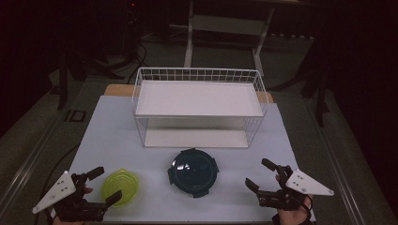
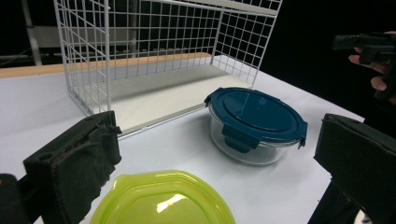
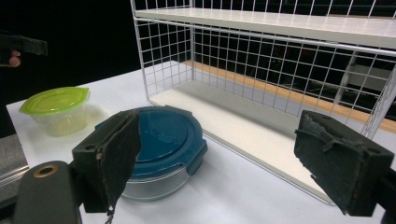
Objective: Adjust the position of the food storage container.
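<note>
Both grippers, left gripper (image 1: 102, 185) and right gripper (image 1: 260, 177), are hovering wide-jawed and empty, probably preparing to grasp the green-lidded container (image 1: 121, 187) and blue-lidded container (image 1: 193, 172).

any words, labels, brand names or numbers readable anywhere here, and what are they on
None can be read.
Blue lid of the glass container: smooth, with no print or embossing legible.
Green lid of the small container: only a glare spot, no text.
White wire rack and its shelves: plain.
Grey plates on the left tongs and right tongs: only small holes, no markings.
</note>
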`<action>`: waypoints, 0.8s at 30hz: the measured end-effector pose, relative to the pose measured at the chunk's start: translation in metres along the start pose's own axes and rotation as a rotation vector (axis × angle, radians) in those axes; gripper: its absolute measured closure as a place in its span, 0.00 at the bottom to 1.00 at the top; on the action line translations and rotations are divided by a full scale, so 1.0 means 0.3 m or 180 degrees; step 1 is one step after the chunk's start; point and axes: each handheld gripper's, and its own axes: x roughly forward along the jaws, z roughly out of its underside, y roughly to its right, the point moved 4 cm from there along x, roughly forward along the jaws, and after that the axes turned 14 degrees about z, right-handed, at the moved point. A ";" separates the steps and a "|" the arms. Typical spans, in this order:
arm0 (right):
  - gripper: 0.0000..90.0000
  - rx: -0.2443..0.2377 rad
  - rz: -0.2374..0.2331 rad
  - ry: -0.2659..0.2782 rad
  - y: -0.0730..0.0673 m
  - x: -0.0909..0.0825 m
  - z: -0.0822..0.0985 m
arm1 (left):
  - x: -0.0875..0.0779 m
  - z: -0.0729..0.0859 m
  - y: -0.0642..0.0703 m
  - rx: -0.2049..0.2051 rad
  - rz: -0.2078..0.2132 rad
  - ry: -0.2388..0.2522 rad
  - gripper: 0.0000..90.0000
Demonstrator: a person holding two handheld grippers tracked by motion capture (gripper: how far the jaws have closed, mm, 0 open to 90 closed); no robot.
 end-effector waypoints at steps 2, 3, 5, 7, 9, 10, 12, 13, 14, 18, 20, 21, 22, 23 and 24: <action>0.16 0.0000 0.0000 0.0000 0.000 0.000 0.000 | 0.000 -0.002 0.002 -0.0001 0.0012 0.0007 0.00; 0.16 -0.0006 0.0003 -0.0011 -0.001 0.000 0.000 | 0.000 -0.002 0.003 0.0002 0.0021 0.0004 0.00; 0.16 0.0002 0.0004 -0.0023 -0.001 0.000 0.001 | 0.000 -0.004 0.005 0.0007 0.0028 0.0001 0.00; 0.16 0.0006 0.0014 -0.0013 0.001 -0.002 0.000 | 0.000 -0.007 0.007 0.0009 0.0019 0.0007 0.00; 0.16 0.0011 0.0012 -0.0013 0.001 -0.002 -0.001 | 0.001 -0.009 0.008 0.0053 0.0021 -0.0011 0.00; 0.16 0.0015 0.0023 -0.0011 0.002 -0.003 -0.002 | 0.004 -0.012 0.007 0.0064 -0.0008 -0.0032 0.00; 0.16 0.0045 0.0033 -0.0022 0.004 -0.002 -0.001 | 0.008 -0.020 0.006 0.0068 -0.0006 -0.0049 0.00; 0.16 0.0055 0.0037 -0.0019 0.005 -0.001 -0.001 | 0.009 -0.025 0.006 0.0071 -0.0003 -0.0067 0.00; 0.16 0.0066 0.0033 -0.0019 0.006 -0.001 -0.002 | 0.011 -0.034 0.009 0.0060 0.0027 -0.0058 0.00; 0.16 0.0084 0.0036 -0.0011 0.006 -0.004 -0.002 | 0.015 -0.086 0.017 0.0000 0.0146 -0.0030 0.00; 0.16 0.0083 0.0038 0.0001 0.007 -0.005 -0.003 | 0.024 -0.102 0.021 0.0024 0.0174 -0.0103 0.00; 0.16 0.0084 0.0040 0.0000 0.007 -0.004 -0.003 | 0.030 -0.109 0.022 0.0025 0.0192 -0.0155 0.00; 0.16 0.0079 0.0041 -0.0003 0.006 -0.004 -0.002 | 0.036 -0.115 0.023 0.0024 0.0215 -0.0187 0.00; 0.16 0.0079 0.0035 -0.0007 0.006 -0.003 -0.002 | 0.043 -0.121 0.023 0.0025 0.0233 -0.0219 0.00; 0.16 0.0082 0.0034 -0.0009 0.006 -0.003 -0.001 | 0.050 -0.127 0.023 0.0017 0.0261 -0.0242 0.00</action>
